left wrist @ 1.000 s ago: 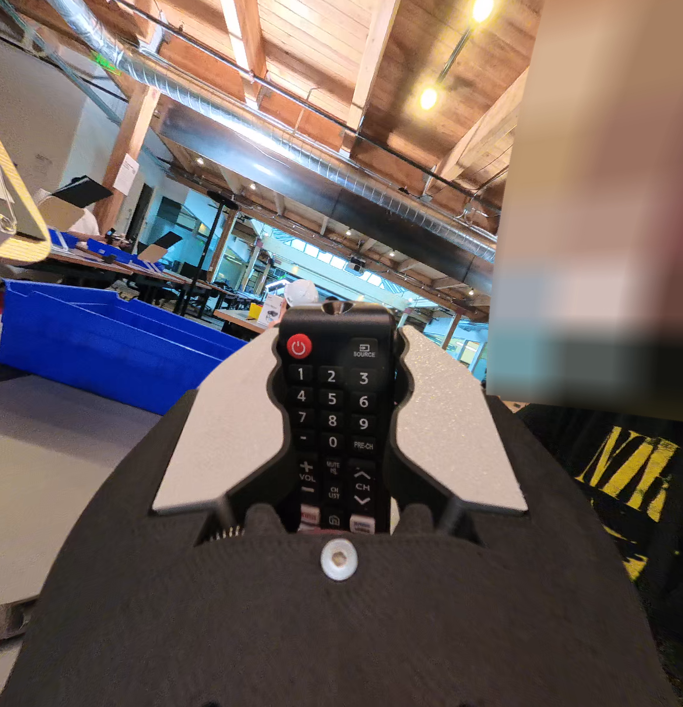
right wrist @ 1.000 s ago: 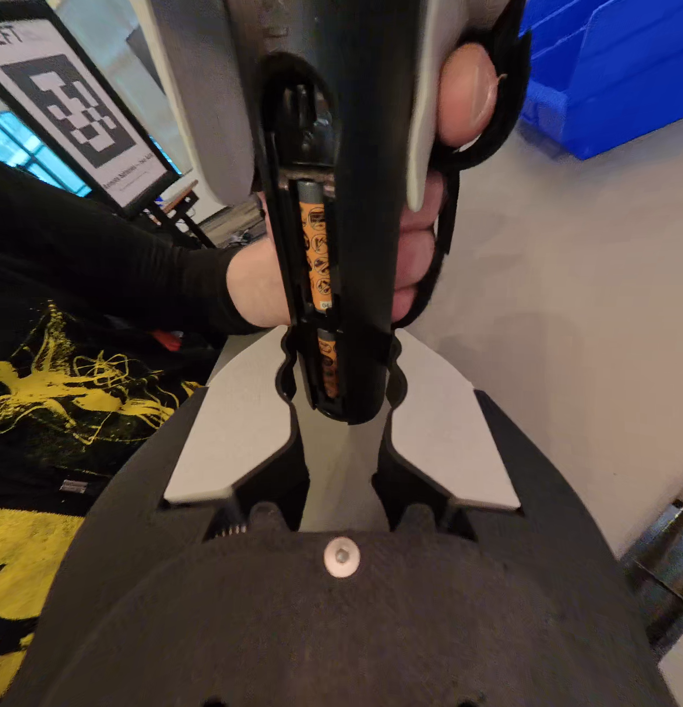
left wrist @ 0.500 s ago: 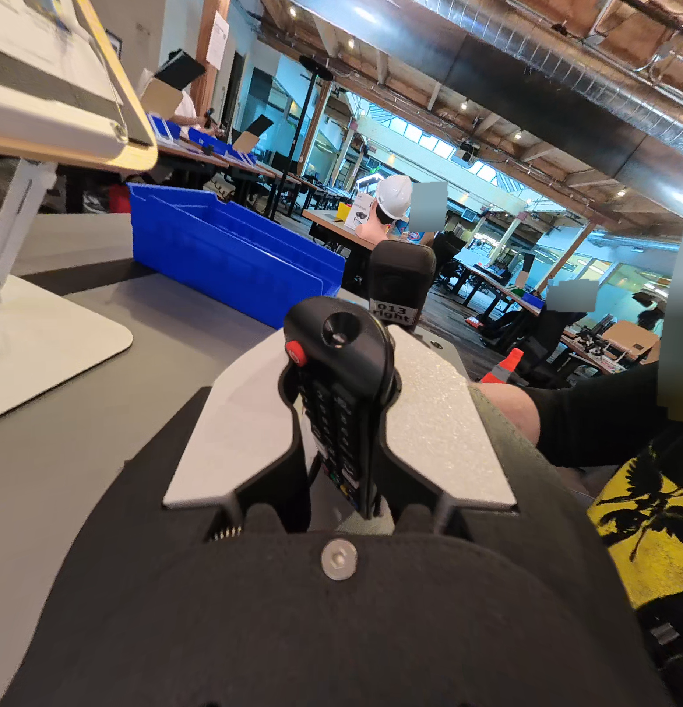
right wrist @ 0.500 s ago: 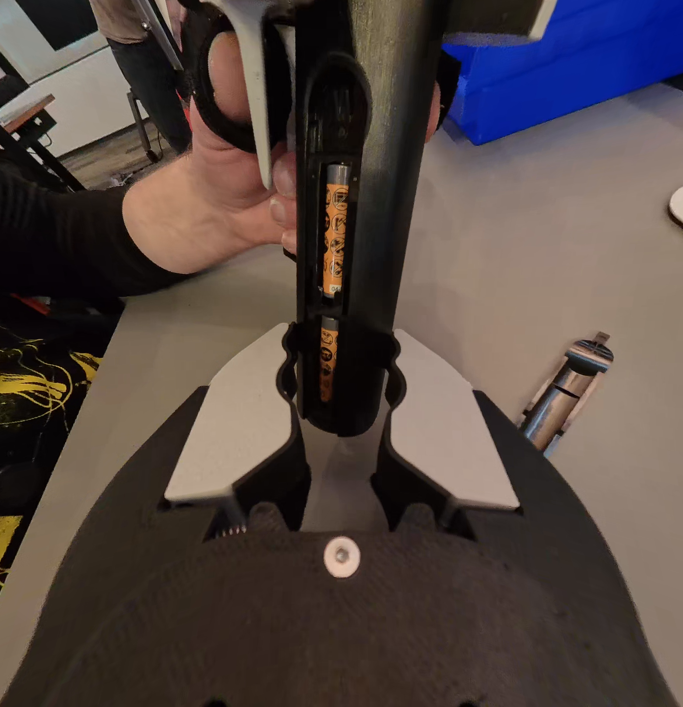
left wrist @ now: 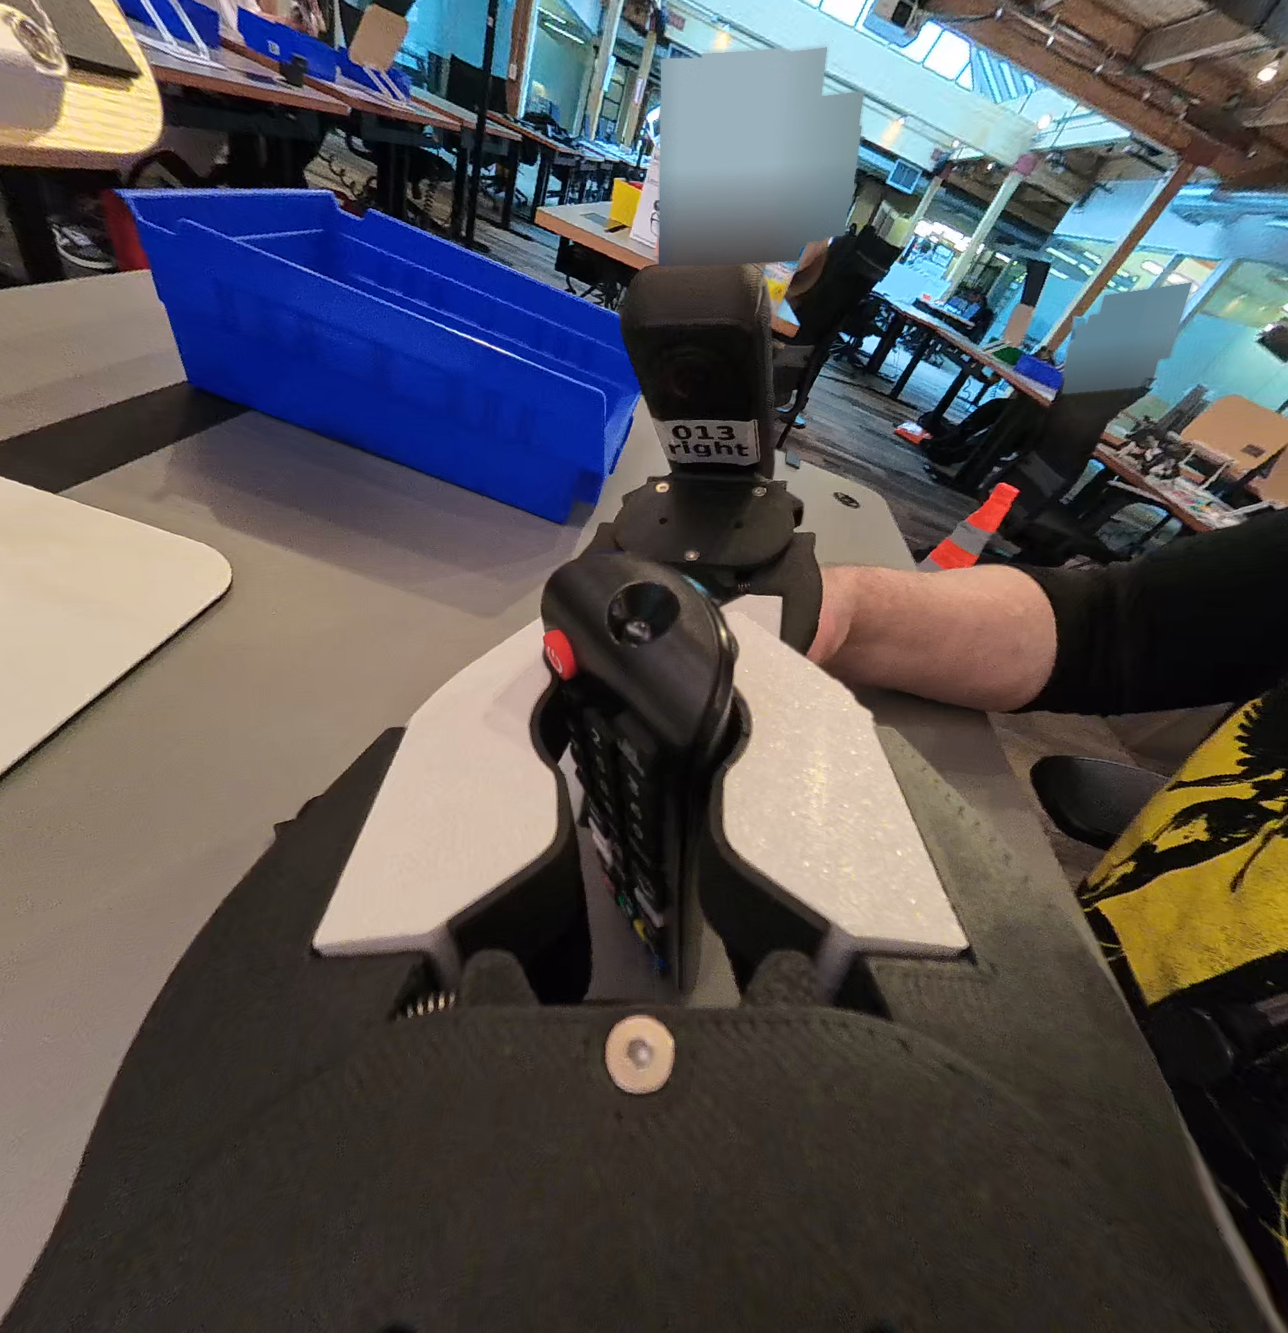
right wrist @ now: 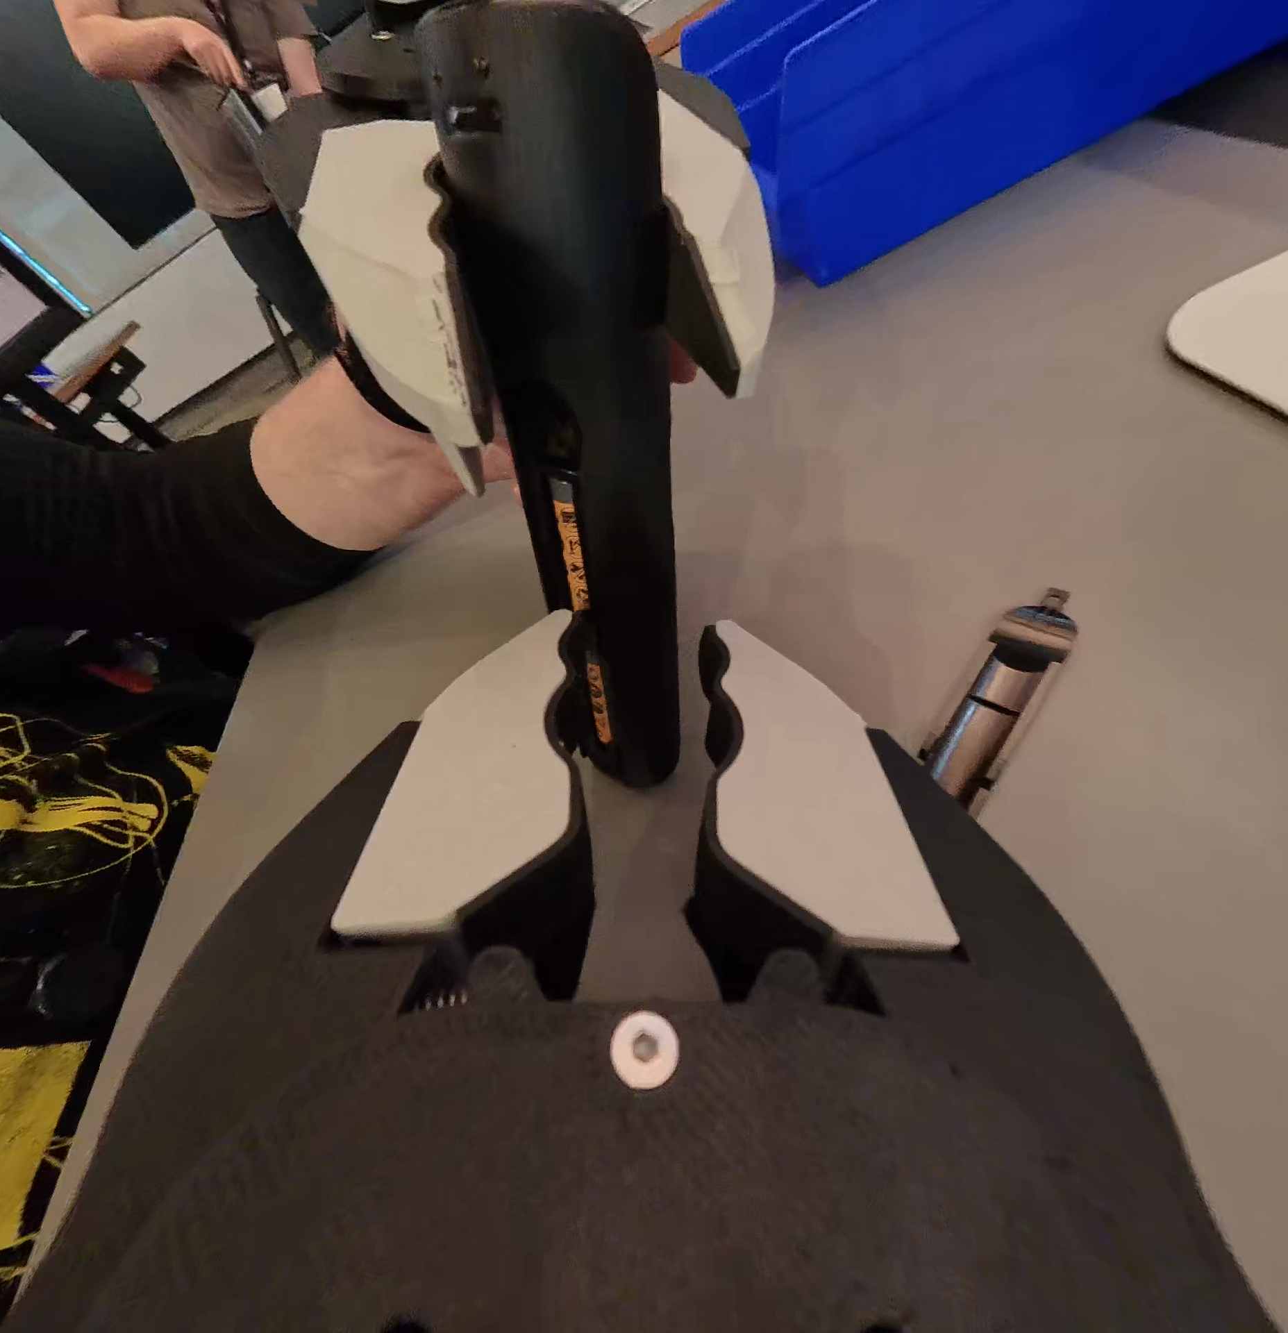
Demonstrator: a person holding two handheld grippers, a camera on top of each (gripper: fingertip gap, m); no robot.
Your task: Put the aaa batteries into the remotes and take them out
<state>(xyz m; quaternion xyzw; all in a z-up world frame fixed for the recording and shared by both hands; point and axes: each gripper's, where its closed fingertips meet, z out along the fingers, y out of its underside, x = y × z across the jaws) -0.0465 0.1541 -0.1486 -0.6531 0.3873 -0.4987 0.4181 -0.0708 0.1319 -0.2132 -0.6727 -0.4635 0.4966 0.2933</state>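
The left gripper [left wrist: 637, 728] is pinching the black remote [left wrist: 637, 692] tight between its jaws, just above the grey worktop [left wrist: 280, 635]. The right gripper [right wrist: 637, 692] is sitting around the remote's near end with its jaws spread a little, a gap showing at 3 o'clock. Two orange batteries [right wrist: 572, 548] are lying inside the open back, and a blue bin [left wrist: 381, 361] is sitting at 11 o'clock.

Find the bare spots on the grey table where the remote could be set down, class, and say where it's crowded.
Bare grey table lies between the blue bin, the white base plate and the metal cylinder. It is crowded at the near edge, where both grippers, left and right, meet on the remote.
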